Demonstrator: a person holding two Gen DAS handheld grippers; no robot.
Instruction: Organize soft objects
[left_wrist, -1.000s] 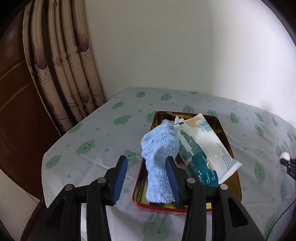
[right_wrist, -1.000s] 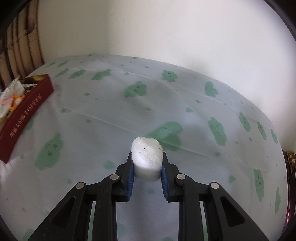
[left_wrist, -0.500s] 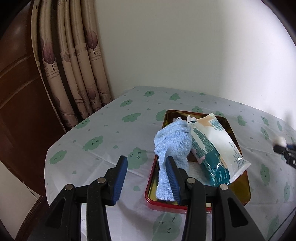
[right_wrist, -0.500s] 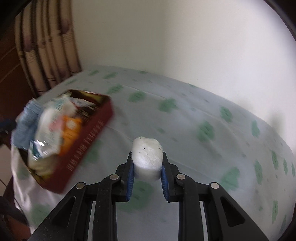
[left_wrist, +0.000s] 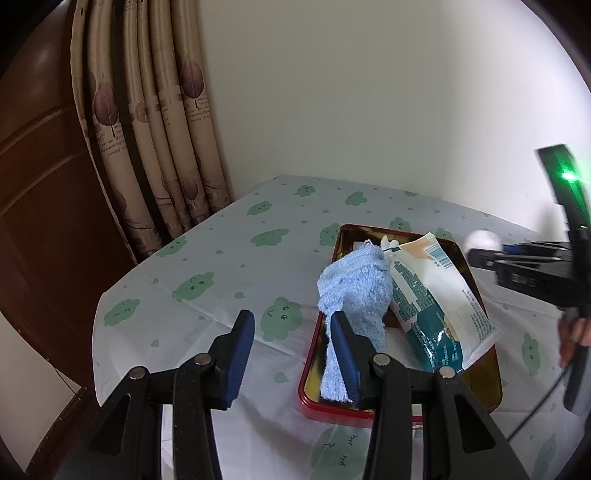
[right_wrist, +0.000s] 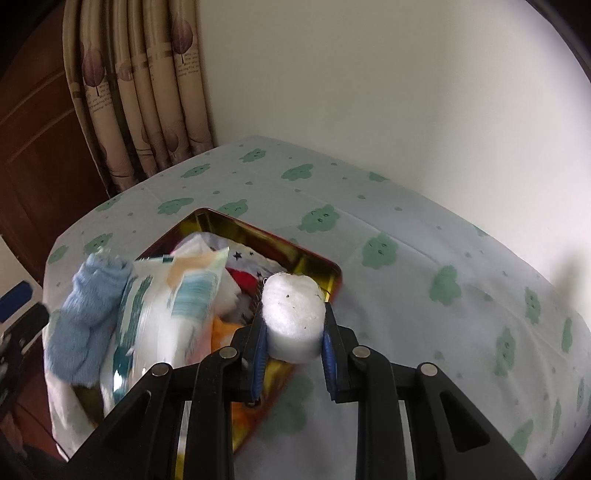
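Note:
A red tin tray (left_wrist: 308, 365) with a gold inside sits on the cloud-print tablecloth. In it lie a fluffy blue sock (left_wrist: 354, 291) and a white and teal tissue pack (left_wrist: 436, 295). My left gripper (left_wrist: 291, 339) is open and empty, above the tray's near left edge. My right gripper (right_wrist: 293, 332) is shut on a white cotton roll (right_wrist: 293, 314), held over the tray's right rim (right_wrist: 332, 269). In the right wrist view the sock (right_wrist: 81, 325) and pack (right_wrist: 166, 314) are blurred. The right gripper (left_wrist: 480, 254) shows in the left wrist view with the cotton roll (left_wrist: 480, 240).
A patterned curtain (left_wrist: 155, 129) and a brown wooden door (left_wrist: 40, 184) stand at the left, beyond the table edge. A white wall (left_wrist: 369, 92) backs the table. The tablecloth (right_wrist: 443, 258) stretches right of the tray. More small cloth items (right_wrist: 243, 277) lie in the tray.
My right gripper has carried the cotton roll left across the table until it hangs over the tray. My left gripper has drawn back and up a little, still open.

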